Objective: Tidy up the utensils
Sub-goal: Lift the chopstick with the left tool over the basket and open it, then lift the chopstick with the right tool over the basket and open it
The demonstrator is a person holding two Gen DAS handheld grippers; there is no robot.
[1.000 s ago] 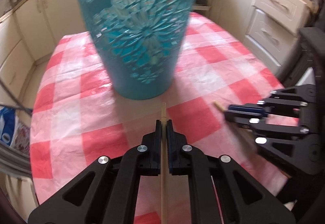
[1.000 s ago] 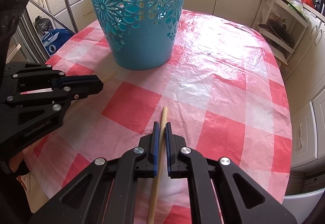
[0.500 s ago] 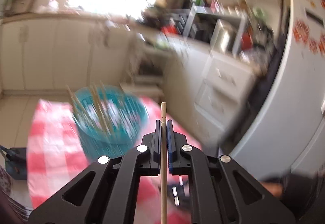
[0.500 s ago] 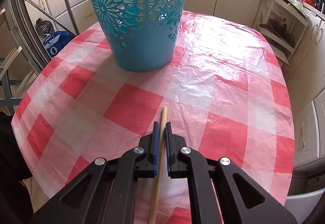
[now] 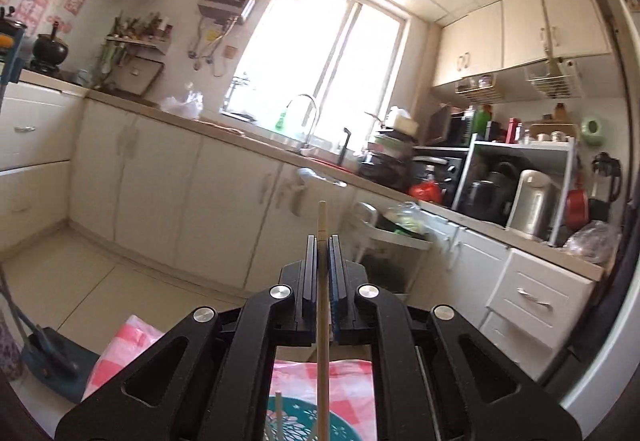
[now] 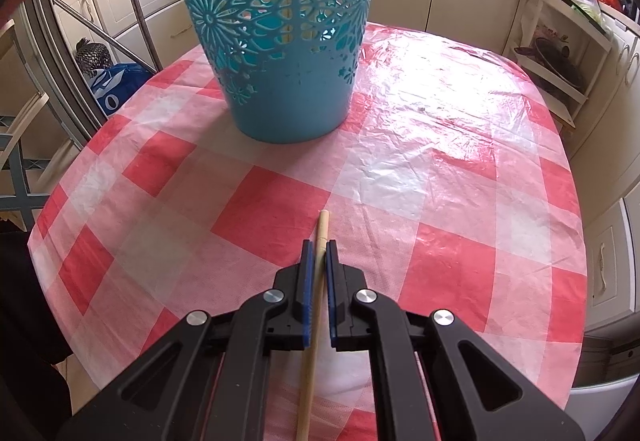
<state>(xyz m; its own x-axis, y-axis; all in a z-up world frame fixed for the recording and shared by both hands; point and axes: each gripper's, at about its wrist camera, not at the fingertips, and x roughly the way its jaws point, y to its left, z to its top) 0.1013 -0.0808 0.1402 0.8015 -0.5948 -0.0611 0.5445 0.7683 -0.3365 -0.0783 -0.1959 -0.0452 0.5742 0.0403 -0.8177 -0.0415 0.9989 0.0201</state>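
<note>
My left gripper (image 5: 321, 241) is shut on a wooden chopstick (image 5: 322, 321) and is raised high, pointing at the kitchen wall. The chopstick's lower end hangs over the teal basket's rim (image 5: 352, 417), where another stick (image 5: 278, 411) stands. My right gripper (image 6: 319, 247) is shut on a second wooden chopstick (image 6: 314, 325), held low over the red-and-white checked tablecloth (image 6: 440, 161). The teal cut-out basket (image 6: 276, 25) stands upright on the table ahead of the right gripper, slightly left.
Cream kitchen cabinets (image 5: 160, 181), a sink with a tap (image 5: 304, 113) and a shelf of appliances (image 5: 520, 193) line the far wall. A blue bag (image 6: 120, 85) and chair frame (image 6: 24, 161) sit left of the table; a shelf rack (image 6: 560, 53) stands at right.
My left gripper has lifted from table level to above the basket, tilting up with its chopstick. The right gripper has stayed still with its chopstick.
</note>
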